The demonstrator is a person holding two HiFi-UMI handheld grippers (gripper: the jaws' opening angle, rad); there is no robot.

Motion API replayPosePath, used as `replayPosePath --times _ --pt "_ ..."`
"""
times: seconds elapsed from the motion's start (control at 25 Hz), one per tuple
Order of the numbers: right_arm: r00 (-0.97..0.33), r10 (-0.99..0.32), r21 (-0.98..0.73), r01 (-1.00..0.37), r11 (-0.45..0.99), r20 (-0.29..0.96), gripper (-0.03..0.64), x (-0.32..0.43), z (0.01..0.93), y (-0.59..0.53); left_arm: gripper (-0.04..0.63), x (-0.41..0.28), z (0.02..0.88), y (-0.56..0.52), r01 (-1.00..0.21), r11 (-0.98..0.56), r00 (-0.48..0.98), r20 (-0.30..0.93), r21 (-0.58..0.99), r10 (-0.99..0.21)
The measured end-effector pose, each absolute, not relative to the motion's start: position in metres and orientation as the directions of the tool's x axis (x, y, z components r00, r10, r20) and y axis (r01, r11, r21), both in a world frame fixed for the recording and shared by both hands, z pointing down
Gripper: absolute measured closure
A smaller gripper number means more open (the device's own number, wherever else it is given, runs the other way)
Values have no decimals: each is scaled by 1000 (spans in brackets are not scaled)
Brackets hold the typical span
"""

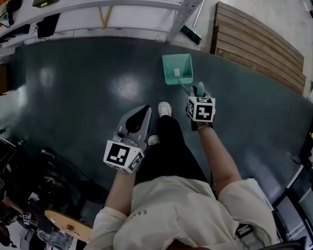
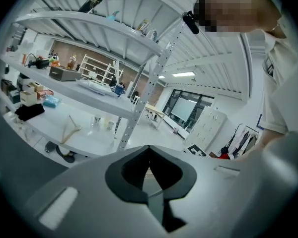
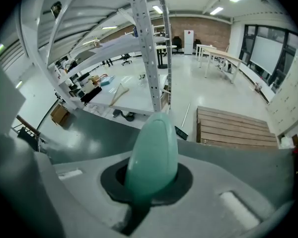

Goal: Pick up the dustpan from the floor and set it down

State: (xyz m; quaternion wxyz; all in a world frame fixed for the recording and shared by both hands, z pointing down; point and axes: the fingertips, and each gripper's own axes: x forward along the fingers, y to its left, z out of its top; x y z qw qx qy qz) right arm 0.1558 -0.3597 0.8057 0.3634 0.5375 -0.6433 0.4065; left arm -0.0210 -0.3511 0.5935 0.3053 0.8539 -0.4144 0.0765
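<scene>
Tightly closed right gripper [image 1: 197, 93] on handle [image 3: 152, 150] of dustpan [image 1: 177, 68]; left gripper [image 1: 145, 111] empty.

Mint-green dustpan [image 1: 177, 68]; dark teal floor [image 1: 83, 87]; brown slatted pallet [image 1: 258, 40]; white shelving [image 1: 120, 12]; black trousers [image 1: 169, 150]; cream shirt [image 1: 182, 207].

Ahead of you, a slatted wooden pallet [image 1: 255, 46] lies on the dark green floor [image 1: 83, 87], to the right of the white shelving rack's perforated upright [image 1: 190, 7]. A green-headed broom [image 1: 191, 34] sits between that upright and the pallet.
</scene>
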Motion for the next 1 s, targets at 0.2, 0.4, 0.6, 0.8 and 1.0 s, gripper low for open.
replayPosePath --times 0.2,0.4,0.6,0.8,1.0 --pt "-168 -396 -146 -986 83 903 624 150 767 -340 578 -34 587 -332 -767 -455 625 369 452 -687" --pt "-184 -435 -158 -983 95 882 624 148 703 -297 578 -45 550 -301 -758 -497 639 328 423 -696" --pt "-186 -509 -152 -982 109 840 624 141 641 -234 578 -70 518 -252 -756 -530 644 293 384 -706" --pt "-192 -563 -162 -981 103 804 624 131 593 -177 578 -106 494 -193 -766 -533 632 272 359 -725" --pt "-175 -613 -145 -984 99 771 625 127 560 -134 578 -133 480 -148 -774 -530 621 250 348 -743"
